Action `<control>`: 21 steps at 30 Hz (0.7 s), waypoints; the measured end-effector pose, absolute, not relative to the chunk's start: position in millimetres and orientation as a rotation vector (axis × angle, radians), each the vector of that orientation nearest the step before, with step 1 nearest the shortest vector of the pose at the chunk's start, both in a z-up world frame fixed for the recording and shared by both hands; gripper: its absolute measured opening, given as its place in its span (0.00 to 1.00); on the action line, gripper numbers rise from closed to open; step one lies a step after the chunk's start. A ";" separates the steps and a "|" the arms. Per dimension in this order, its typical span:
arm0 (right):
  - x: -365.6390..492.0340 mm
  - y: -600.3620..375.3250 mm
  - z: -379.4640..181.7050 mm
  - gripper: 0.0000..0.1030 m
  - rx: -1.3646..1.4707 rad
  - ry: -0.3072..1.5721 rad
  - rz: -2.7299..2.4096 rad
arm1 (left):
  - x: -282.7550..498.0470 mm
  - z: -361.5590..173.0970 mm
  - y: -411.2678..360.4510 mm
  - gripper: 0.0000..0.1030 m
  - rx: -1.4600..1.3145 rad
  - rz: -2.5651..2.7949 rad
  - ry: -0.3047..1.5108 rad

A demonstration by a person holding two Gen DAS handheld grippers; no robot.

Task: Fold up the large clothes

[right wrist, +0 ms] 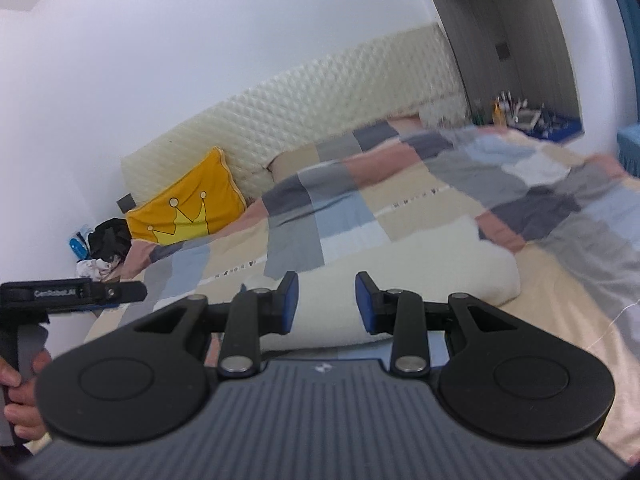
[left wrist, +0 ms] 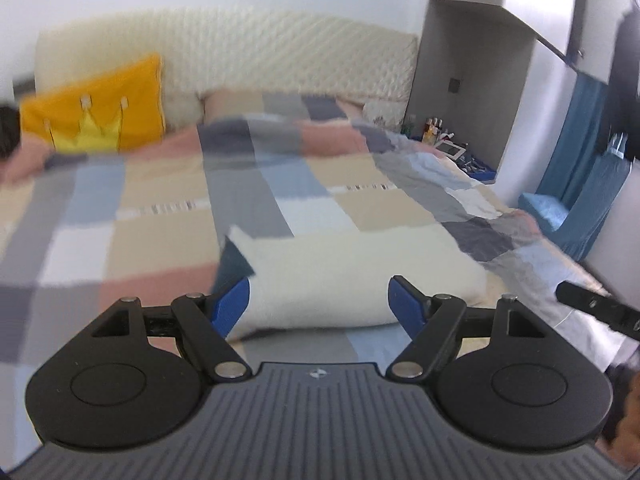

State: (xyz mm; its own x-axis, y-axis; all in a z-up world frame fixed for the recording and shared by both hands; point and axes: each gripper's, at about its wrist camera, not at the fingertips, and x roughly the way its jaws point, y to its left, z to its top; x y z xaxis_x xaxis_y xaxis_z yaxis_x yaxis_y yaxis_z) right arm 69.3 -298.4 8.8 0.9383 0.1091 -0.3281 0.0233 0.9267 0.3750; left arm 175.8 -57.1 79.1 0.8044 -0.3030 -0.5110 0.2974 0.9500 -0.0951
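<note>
Lettering in pale type, "GenRobot.AI", runs along the black bar of the left gripper [right wrist: 72,292] as the right wrist view catches it from the side, above fingers [right wrist: 20,396] wrapped round its grey handle. In its own view the left gripper [left wrist: 319,306] has ribbed grey housing, black linkages and blue pads [left wrist: 232,304] set wide apart, nothing between them. The right gripper [right wrist: 326,302] is built the same; its blue pads stand closer together with a clear gap, gripping nothing.

Just beyond both sets of fingers lies the cream garment [left wrist: 360,276], a thick, fuzzy, fleece-like bundle folded into a long rounded block, resting on the bed near its foot; a dark blue-grey corner shows at its left end.

The quilt [left wrist: 160,208] beneath is a soft patchwork of grey, pale blue, beige, white and pink squares, rumpled toward the far side. Farther back, a yellow cushion [left wrist: 100,108] printed with a crown leans against the cream headboard [left wrist: 280,52], quilted in a diamond pattern. Small bottles [left wrist: 434,128] sit in a grey recess to the right.
</note>
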 end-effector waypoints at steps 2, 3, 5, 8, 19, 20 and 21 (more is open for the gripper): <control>56.7 -291.6 11.1 0.35 0.361 0.339 0.053 | 152.7 82.3 -64.6 0.78 0.024 -0.335 0.511; 51.4 -287.9 11.2 0.35 0.345 0.335 0.051 | 143.8 82.9 -66.5 0.78 0.026 -0.342 0.498; 42.1 -280.7 10.1 0.35 0.321 0.332 0.048 | 128.4 81.0 -69.1 0.78 0.017 -0.353 0.479; 31.6 -272.7 6.8 0.35 0.308 0.337 0.054 | 110.2 75.2 -71.1 0.78 0.010 -0.372 0.455; 7.0 -248.8 -12.9 0.35 0.246 0.360 0.039 | 55.3 57.5 -78.5 0.78 0.032 -0.399 0.391; 6.4 -247.6 -15.3 0.35 0.241 0.366 0.032 | 53.4 55.9 -79.4 0.78 0.036 -0.403 0.390; 5.6 -247.1 -17.3 0.35 0.244 0.371 0.027 | 50.7 54.1 -80.4 0.78 0.042 -0.404 0.389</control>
